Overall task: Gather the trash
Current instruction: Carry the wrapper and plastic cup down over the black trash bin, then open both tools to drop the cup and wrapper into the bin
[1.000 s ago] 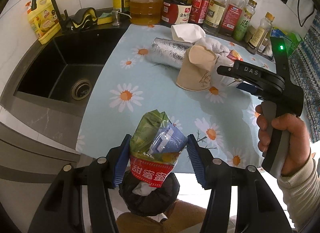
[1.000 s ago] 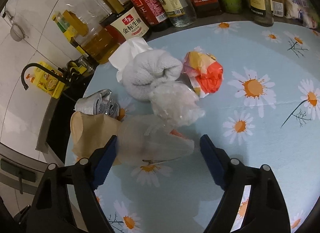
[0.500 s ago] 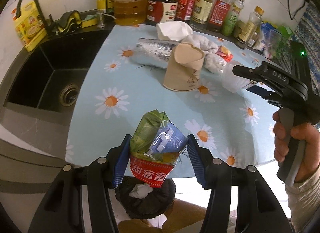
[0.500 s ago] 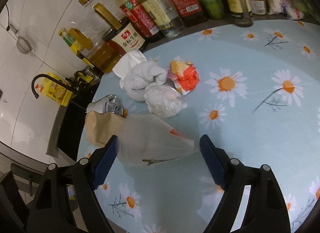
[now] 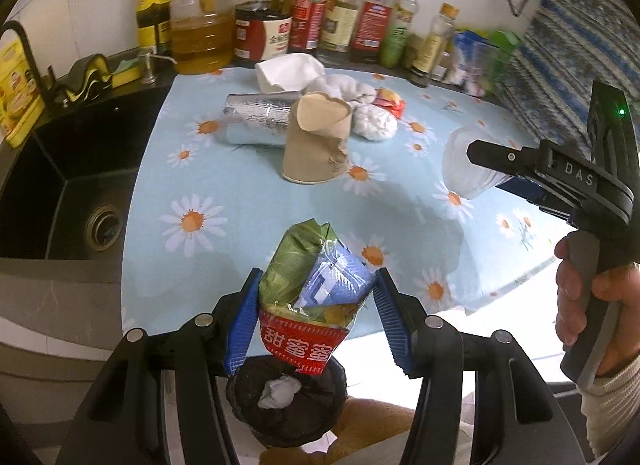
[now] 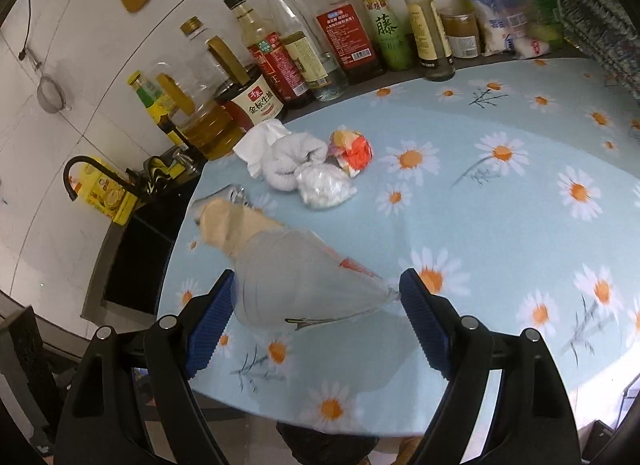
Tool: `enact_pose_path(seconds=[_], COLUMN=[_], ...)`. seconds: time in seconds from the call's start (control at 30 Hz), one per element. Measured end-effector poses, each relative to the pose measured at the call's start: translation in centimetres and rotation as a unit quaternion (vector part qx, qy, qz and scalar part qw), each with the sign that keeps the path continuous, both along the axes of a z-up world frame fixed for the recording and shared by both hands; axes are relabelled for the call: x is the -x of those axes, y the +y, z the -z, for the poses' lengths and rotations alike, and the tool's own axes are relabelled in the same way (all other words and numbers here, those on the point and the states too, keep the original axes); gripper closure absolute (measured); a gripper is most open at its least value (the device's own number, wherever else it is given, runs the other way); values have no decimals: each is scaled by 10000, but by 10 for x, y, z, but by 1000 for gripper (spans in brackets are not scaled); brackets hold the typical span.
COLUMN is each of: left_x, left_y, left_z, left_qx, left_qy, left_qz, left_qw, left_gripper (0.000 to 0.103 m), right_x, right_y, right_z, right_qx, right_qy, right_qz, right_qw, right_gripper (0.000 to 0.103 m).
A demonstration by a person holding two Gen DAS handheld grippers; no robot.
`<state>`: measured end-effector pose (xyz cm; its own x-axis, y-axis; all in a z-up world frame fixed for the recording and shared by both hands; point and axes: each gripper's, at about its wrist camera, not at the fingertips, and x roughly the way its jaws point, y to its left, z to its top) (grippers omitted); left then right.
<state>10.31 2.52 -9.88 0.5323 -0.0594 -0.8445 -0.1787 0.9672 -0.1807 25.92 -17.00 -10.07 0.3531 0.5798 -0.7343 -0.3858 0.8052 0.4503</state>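
Left tool (image 5: 316, 307) clenched on snack wrapper (image 5: 310, 305), directly above black bin (image 5: 286, 405) off counter's (image 5: 240, 185) near edge; right tool (image 6: 316, 299) grips clear plastic cup (image 6: 300, 285) above counter; paper cup (image 5: 316, 141), wads (image 6: 324, 187) farther.

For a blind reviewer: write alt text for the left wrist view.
The left gripper grips a crumpled snack wrapper above a black-lined trash bin. Beyond, a daisy-print table holds a paper cup and foil roll; the right gripper carries a clear plastic cup.

Left hand-held gripper (image 5: 316, 315) clamped, right hand-held gripper (image 6: 316, 305) clamped
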Motion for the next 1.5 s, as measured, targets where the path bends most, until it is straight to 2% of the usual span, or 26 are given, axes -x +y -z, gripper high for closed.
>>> enact_pose_path(seconds=[0.27,0.43,0.73,1.13,1.5], left_x=[31,57,95,117,115], left_y=[2,3,15,17,18], left_z=[6,16,53,113,163], left_qx=[236,379,591,824,931], left_qy=[-104,-68,390,1091,1636], left_qz=[405,561,640,836,733], left_qw=[9988,9977,9954,9871,9794], left_gripper=[49,49,49,49,49], right_x=[65,100,151,184,183], right_y=[4,15,28,34,39], right_z=[-8,-1,22,72,128], right_qx=[61,78,159,349,292], right_qy=[99,320,764,1423,2083], right_qz=[128,25,66,191,230], right_qw=[9999,9995,9969,9890,9774], right_gripper=[22,22,22,22,22])
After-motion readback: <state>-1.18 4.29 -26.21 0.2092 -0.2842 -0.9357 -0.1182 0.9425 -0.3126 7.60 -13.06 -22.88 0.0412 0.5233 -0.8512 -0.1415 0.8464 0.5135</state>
